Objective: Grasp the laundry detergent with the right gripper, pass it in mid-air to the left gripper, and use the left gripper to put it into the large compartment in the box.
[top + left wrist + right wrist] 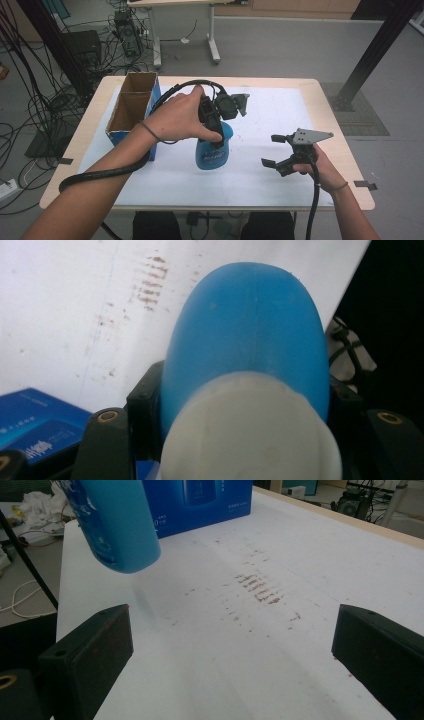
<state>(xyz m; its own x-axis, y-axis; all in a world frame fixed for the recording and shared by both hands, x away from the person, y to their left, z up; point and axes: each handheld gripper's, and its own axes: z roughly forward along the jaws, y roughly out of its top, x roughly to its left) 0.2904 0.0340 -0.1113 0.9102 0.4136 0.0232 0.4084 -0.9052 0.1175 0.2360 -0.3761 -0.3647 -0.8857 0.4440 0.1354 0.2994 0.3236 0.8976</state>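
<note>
Left hand-held gripper (216, 131) in the high view is clamped on the blue bottle (214, 152) near its cap, the bottle hanging base-down, long axis about upright, just right of the open cardboard box (133, 107). Right hand-held gripper (278, 150), jaws spread and holding nothing, sits right of the bottle over the counter (270, 185)

Left gripper view: both jaws pinch the bottle (250, 340) below its white cap (250, 435)

Right gripper view: the bottle (120, 525) hangs ahead and leftward, clear of the counter (300, 555), so the left hand is nearer
</note>
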